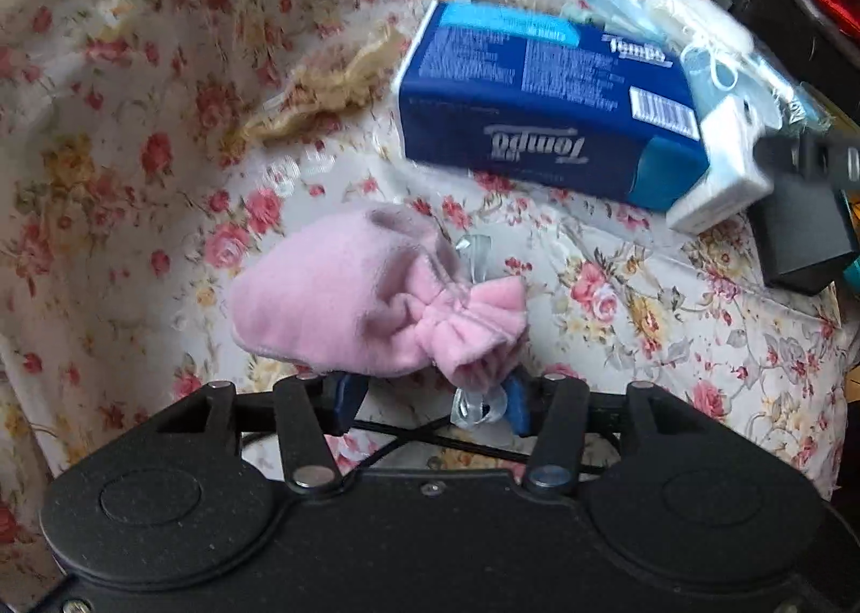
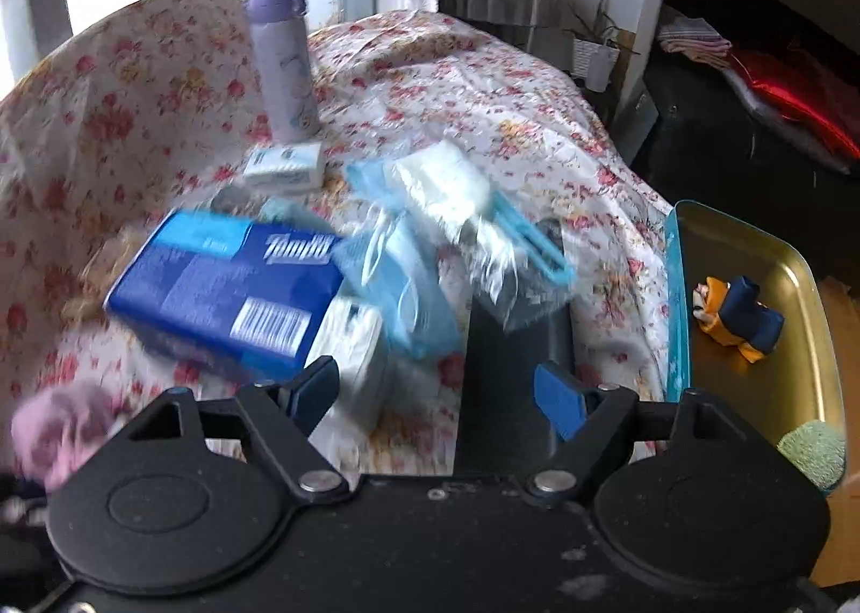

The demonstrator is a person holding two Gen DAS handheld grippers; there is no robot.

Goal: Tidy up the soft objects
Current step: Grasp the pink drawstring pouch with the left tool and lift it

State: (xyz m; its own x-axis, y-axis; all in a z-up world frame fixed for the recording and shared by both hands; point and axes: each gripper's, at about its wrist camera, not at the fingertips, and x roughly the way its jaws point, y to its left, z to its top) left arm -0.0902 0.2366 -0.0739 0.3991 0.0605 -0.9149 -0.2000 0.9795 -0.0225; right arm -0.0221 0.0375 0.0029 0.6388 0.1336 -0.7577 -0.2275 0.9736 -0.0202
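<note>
Left wrist view is showing the word "Tempo", upside down, on the side of a dark blue tissue pack (image 1: 543, 119) lying in the upper right of the frame on a floral cloth (image 1: 134, 156) covering the tabletop; a white barcode label is sitting near the pack's right end, and the smaller print beside it is too blurred to read. Low in the centre, the left tongs (image 1: 430, 401) are pointing steeply down, their blue pads drawn in on the gathered neck of a pink plush pouch (image 1: 371, 307), whose clear ribbon is hanging between them. A beige scrap of fabric (image 1: 328, 92) is lying above the pouch, well apart from it. Right wrist view is showing the same pack at centre left with its logo smeared by blur, and a lilac bottle (image 2: 285, 65) standing upright behind it. The right tongs (image 2: 438, 395) are angling down over the cloth with their pads spread wide and nothing between them. At the right edge a gold tin tray (image 2: 779, 258) is holding a small orange and navy soft toy (image 2: 739, 315) and a green fuzzy piece (image 2: 814, 452).
</note>
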